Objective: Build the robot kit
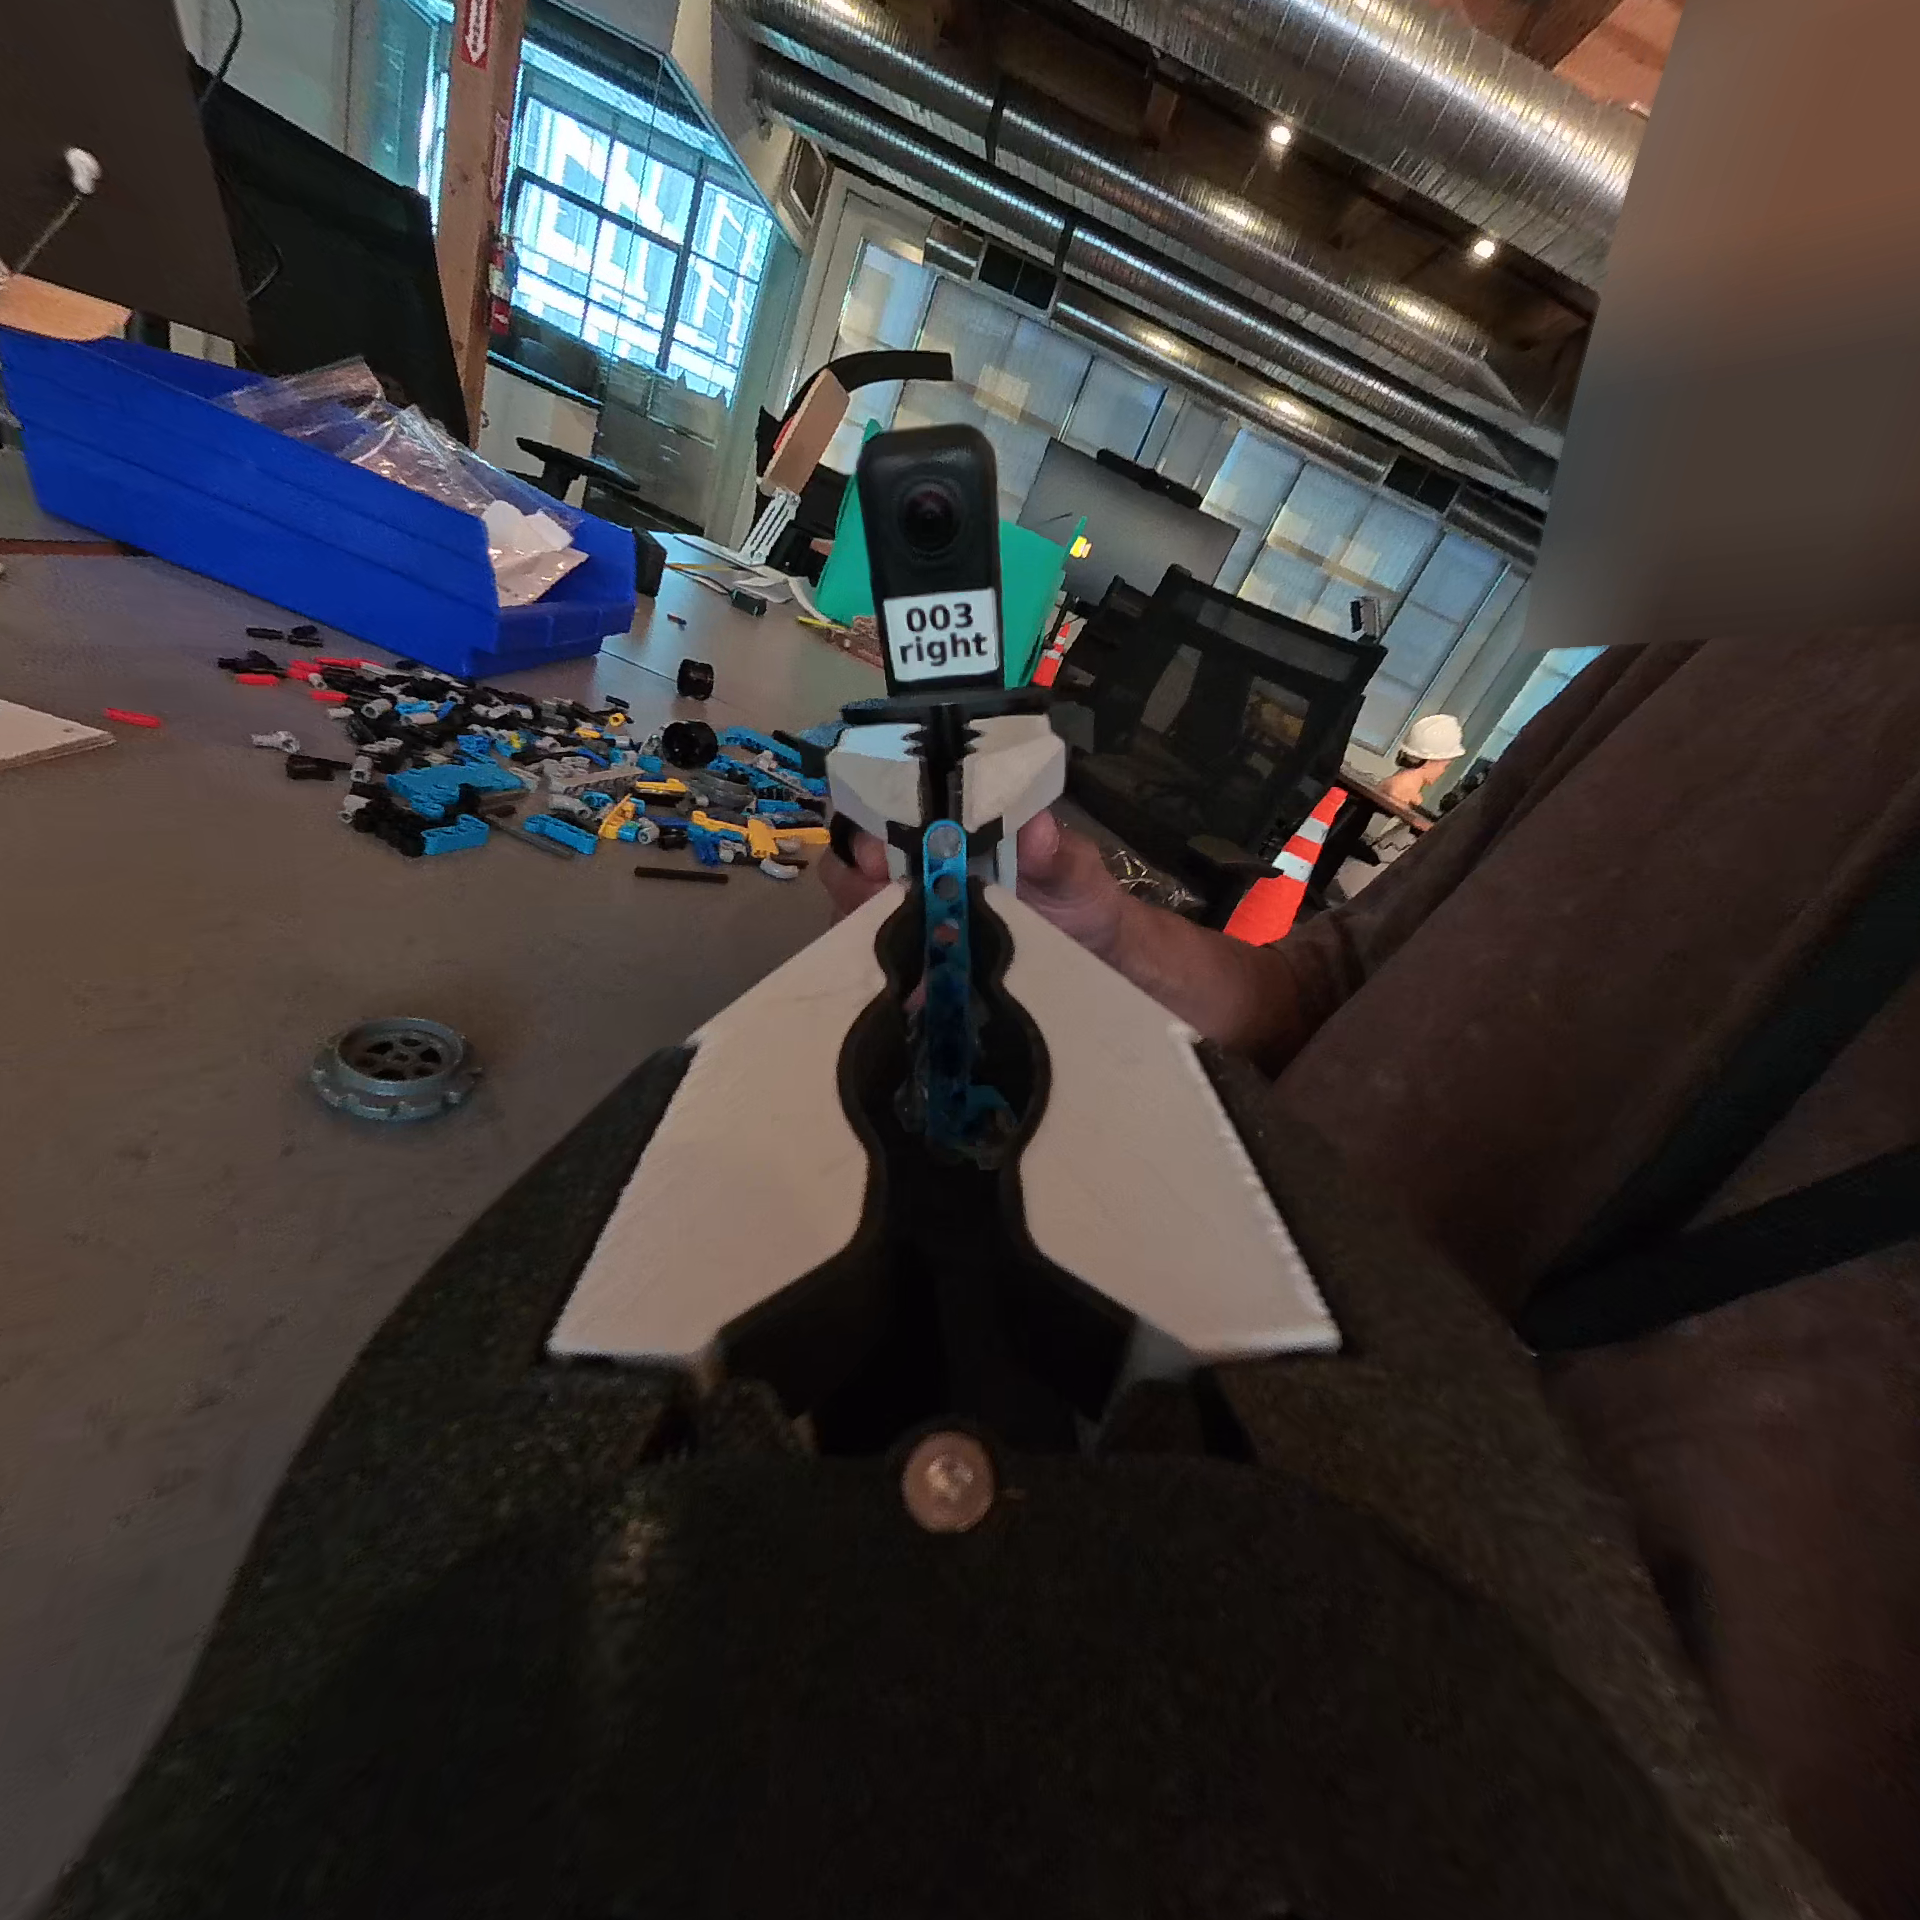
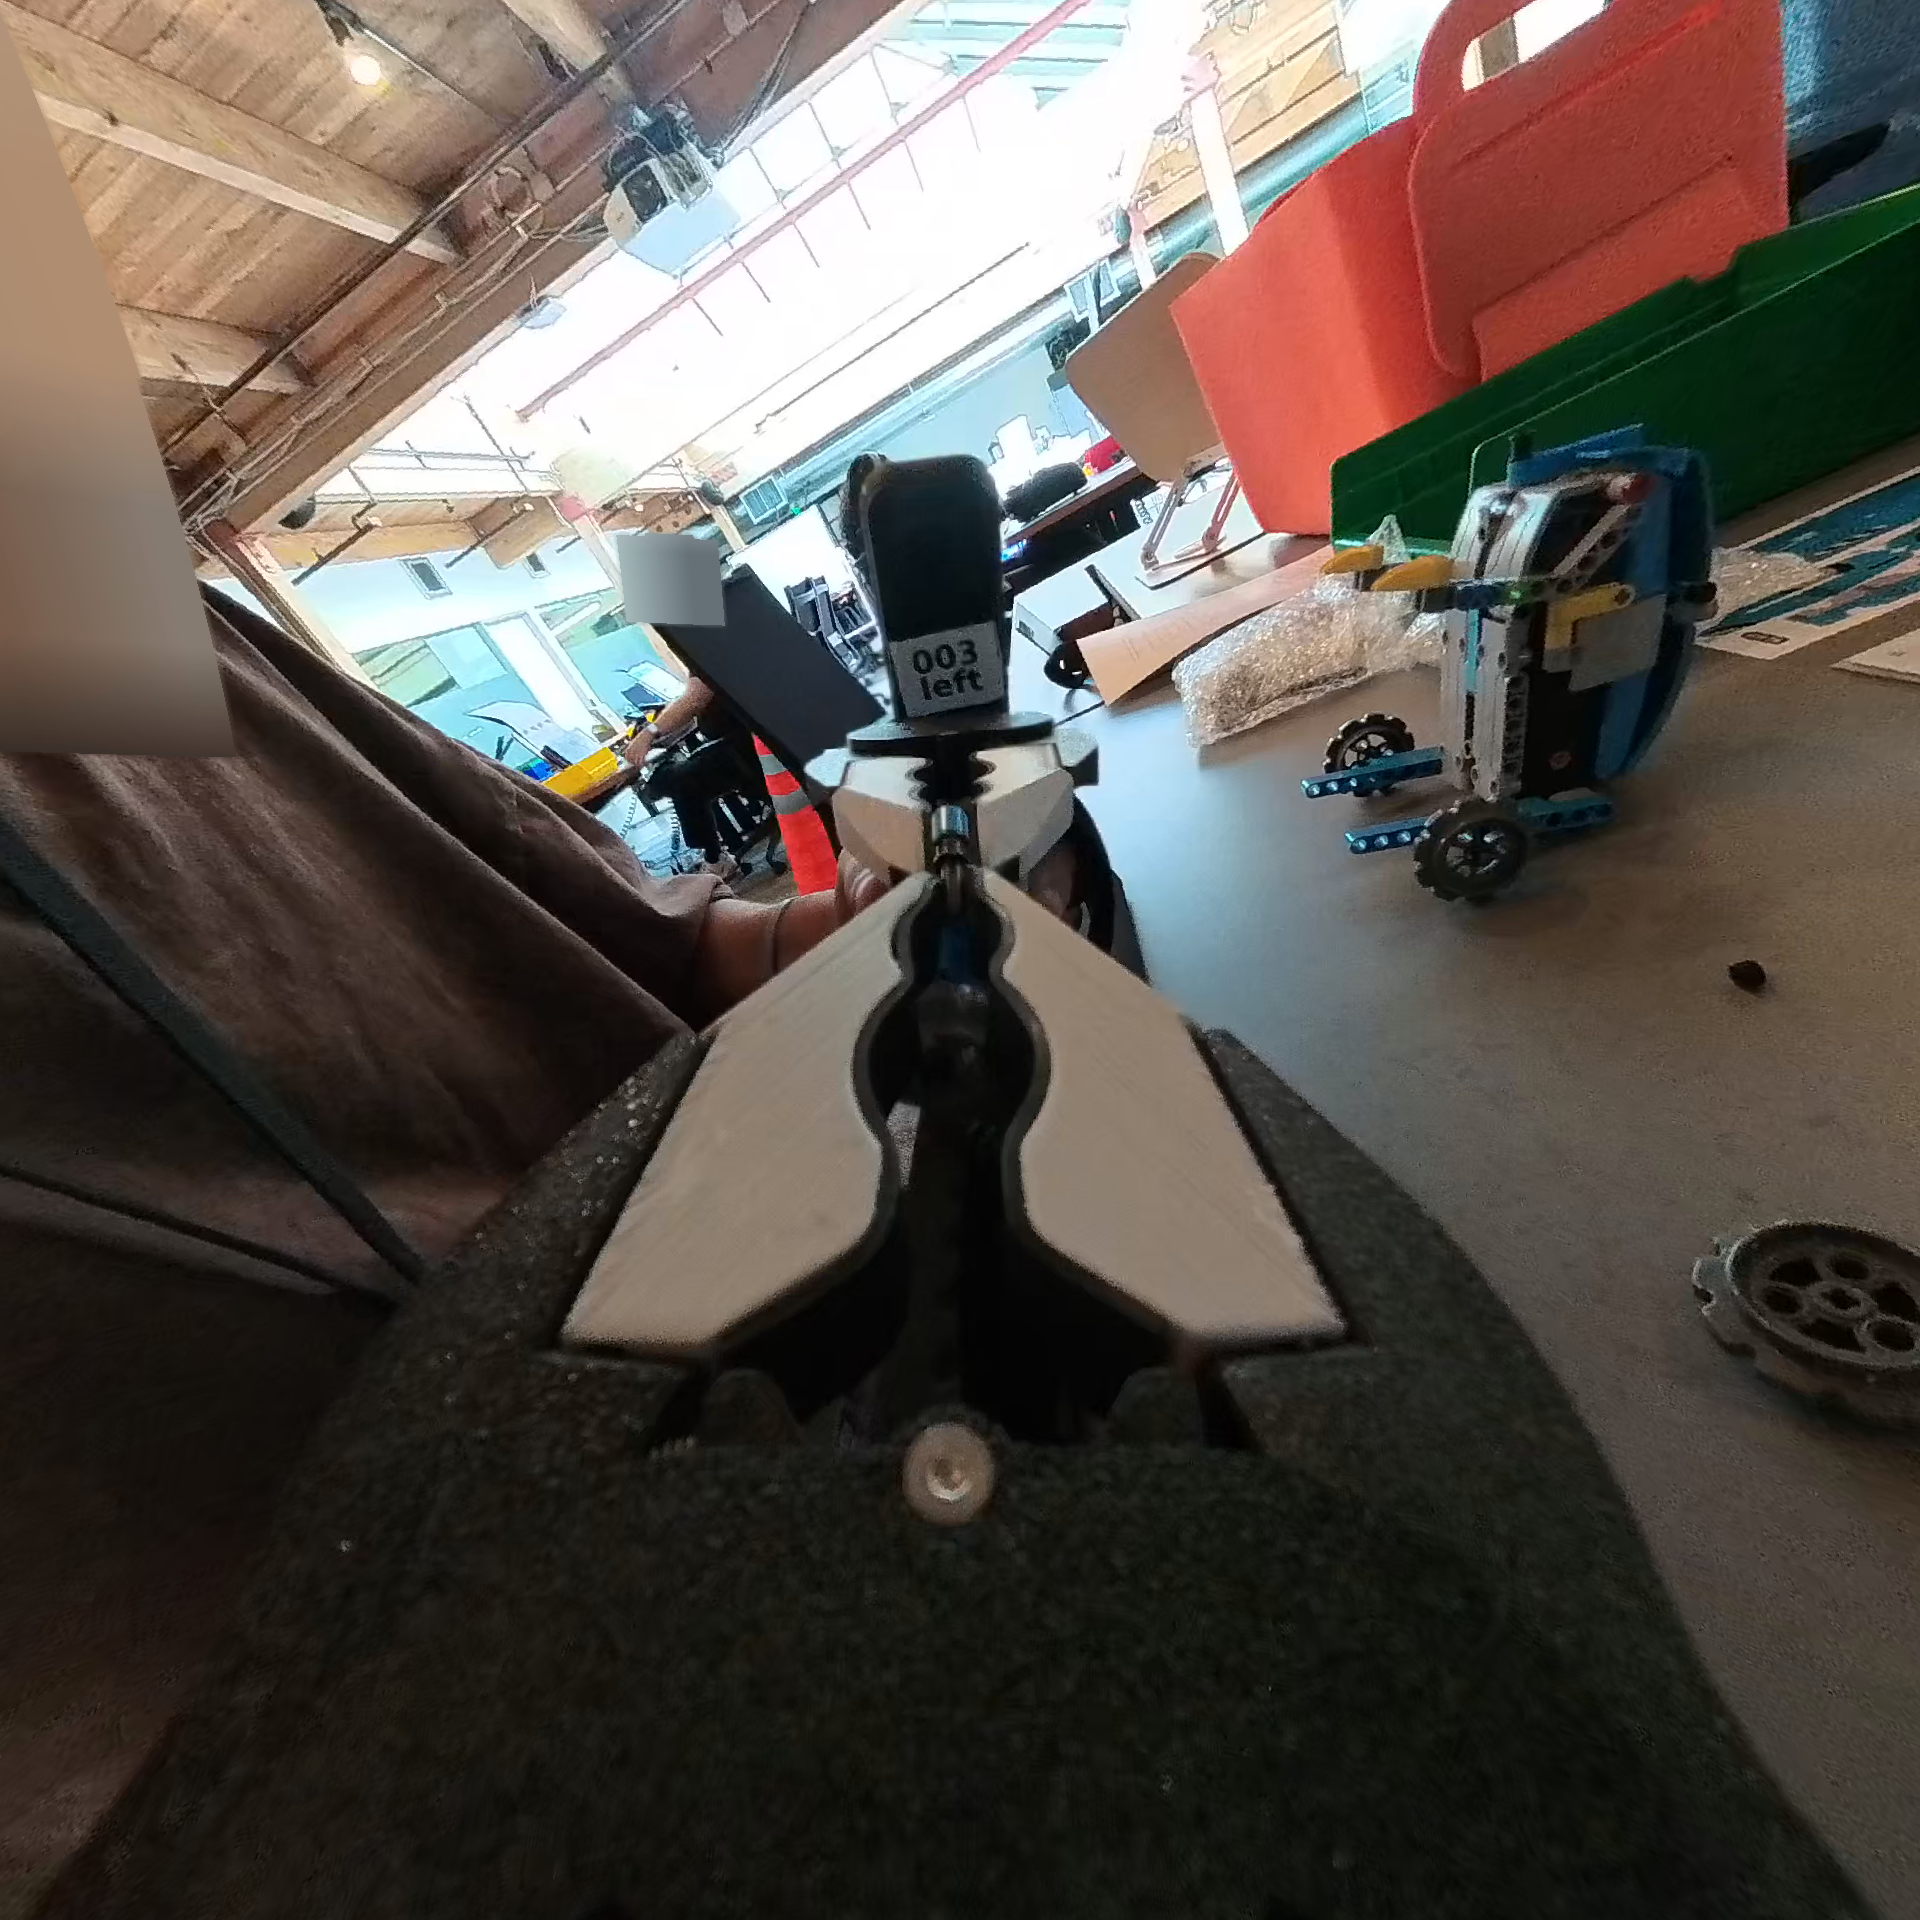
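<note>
A grey worktable [image 1: 260, 935] in an open workshop carries a blue bin [image 1: 260, 499], a scatter of small building-toy pieces [image 1: 540, 769] and a grey toothed wheel [image 1: 395, 1068]. Above it the two grippers meet tip to tip. The left gripper [image 1: 943, 977] is clenched on a blue perforated beam [image 1: 943, 935]; the right gripper [image 2: 951, 914] is pinched on a small axle piece [image 2: 951, 831]. A half-built blue vehicle model [image 2: 1558, 665] stands nearby.

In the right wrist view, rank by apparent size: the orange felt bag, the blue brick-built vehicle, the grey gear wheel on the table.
1. orange felt bag
2. blue brick-built vehicle
3. grey gear wheel, though it is cut off by the frame edge and nearest the camera.
</note>
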